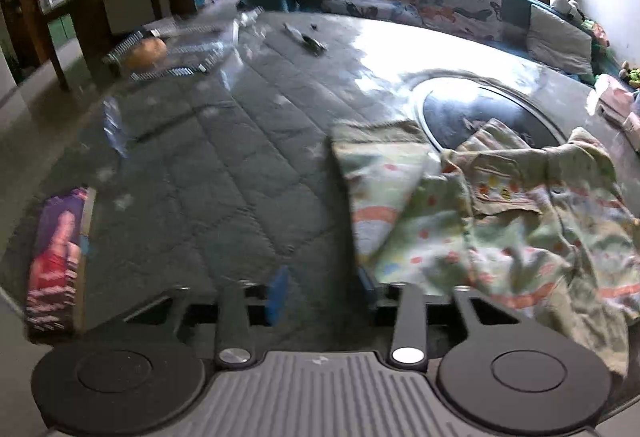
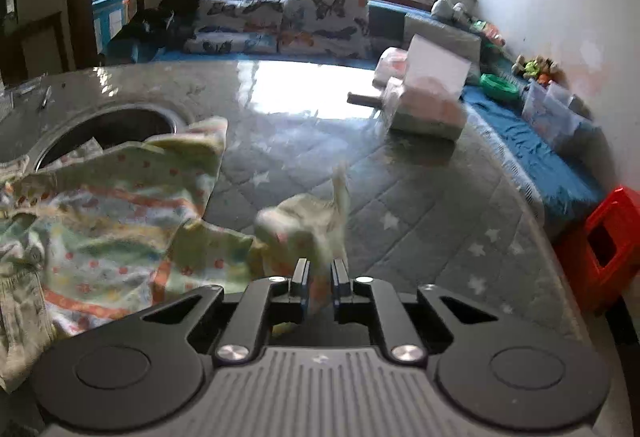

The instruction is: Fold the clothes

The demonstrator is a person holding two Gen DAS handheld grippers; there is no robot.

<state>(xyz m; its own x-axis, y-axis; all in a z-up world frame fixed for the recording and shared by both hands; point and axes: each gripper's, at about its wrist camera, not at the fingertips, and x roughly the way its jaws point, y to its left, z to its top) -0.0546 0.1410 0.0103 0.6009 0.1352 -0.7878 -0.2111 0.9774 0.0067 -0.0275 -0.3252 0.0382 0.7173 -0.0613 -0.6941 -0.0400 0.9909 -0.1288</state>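
A pale green child's garment with orange stripes and dots lies crumpled on the round table, partly over the dark round hole. My left gripper is open and empty, its blue pads wide apart, just left of the garment's near edge. In the right wrist view the same garment spreads to the left. My right gripper is shut on a bunched corner of the garment and holds it slightly off the quilted cover.
The table wears a grey quilted star cover under clear plastic. A book lies at its left edge, a tissue pack and box at the right. A butterfly-print sofa and a red stool stand beyond.
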